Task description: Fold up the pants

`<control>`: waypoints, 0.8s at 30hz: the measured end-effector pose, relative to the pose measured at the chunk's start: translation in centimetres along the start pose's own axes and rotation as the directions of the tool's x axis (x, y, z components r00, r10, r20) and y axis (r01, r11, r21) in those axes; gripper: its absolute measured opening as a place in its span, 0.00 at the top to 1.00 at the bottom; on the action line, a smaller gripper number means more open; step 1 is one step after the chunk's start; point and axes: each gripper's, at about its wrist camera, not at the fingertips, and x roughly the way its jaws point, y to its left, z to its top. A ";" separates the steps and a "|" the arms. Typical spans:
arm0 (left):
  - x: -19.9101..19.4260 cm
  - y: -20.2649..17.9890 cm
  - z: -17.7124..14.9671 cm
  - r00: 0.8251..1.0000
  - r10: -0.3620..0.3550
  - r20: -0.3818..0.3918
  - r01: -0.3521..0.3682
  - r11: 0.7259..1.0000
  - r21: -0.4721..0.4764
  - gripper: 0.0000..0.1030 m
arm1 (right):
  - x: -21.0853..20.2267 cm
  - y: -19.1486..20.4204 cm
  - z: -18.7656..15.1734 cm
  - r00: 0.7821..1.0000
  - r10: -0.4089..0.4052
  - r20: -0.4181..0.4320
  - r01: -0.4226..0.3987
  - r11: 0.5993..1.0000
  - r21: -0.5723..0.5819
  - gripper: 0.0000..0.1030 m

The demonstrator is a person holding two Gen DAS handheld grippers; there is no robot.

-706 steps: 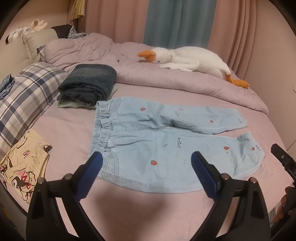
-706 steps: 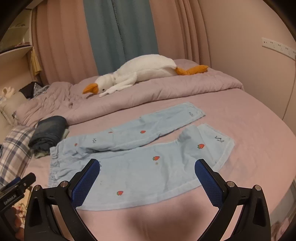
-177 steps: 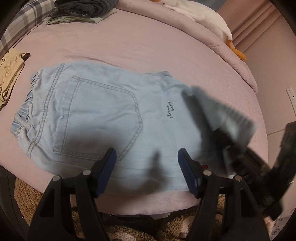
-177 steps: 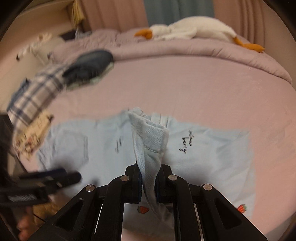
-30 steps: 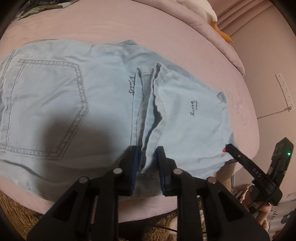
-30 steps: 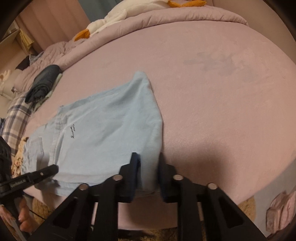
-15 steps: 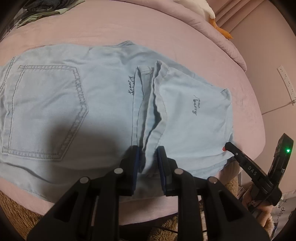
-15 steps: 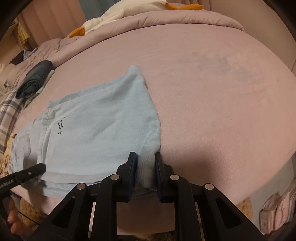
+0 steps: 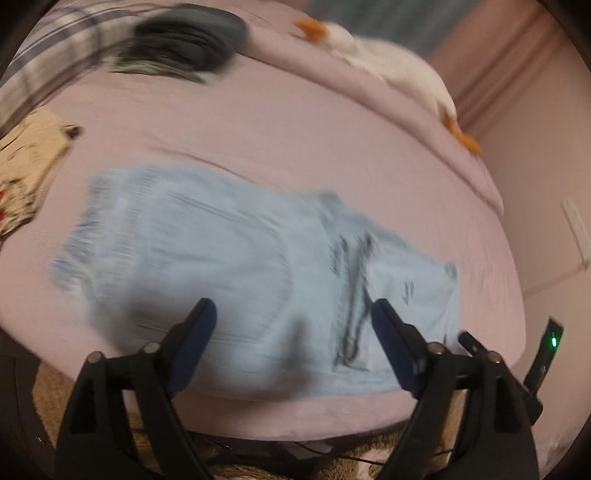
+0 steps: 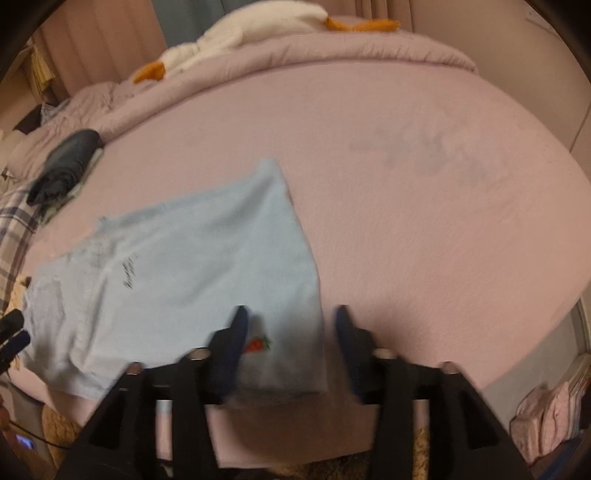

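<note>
Motion blur smears the left wrist view: the light-blue pants (image 9: 229, 273) lose their seams and pocket stitching, and the dark print near the folded hems cannot be read. The dark folded clothes (image 9: 188, 35) and plaid pillow (image 9: 44, 62) streak at the top edge, the pillow cut off. In the right wrist view, the right gripper's fingers (image 10: 232, 343) are blurred, and the goose plush (image 10: 258, 29) is cropped at the top.

Both wrist views near bed (image 9: 332, 155) edge, angled down; share pants (image 10: 192, 266).
</note>
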 end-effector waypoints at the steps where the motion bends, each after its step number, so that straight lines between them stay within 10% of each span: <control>1: -0.7 1.0 0.3 1.000 0.007 0.023 -0.006 0.999 -0.032 0.10 | -0.4 0.2 0.2 1.000 0.007 0.018 -0.007 1.000 -0.002 0.34; 12: -3.4 9.2 0.6 0.982 0.172 0.076 -0.144 0.948 -0.284 0.07 | -4.1 5.8 2.7 0.967 0.189 0.170 -0.171 0.978 -0.116 0.06; 24: -1.4 14.3 -0.4 0.976 0.218 0.008 -0.194 0.883 -0.428 0.07 | -2.5 10.2 1.7 0.960 0.254 0.117 -0.226 0.951 -0.211 0.06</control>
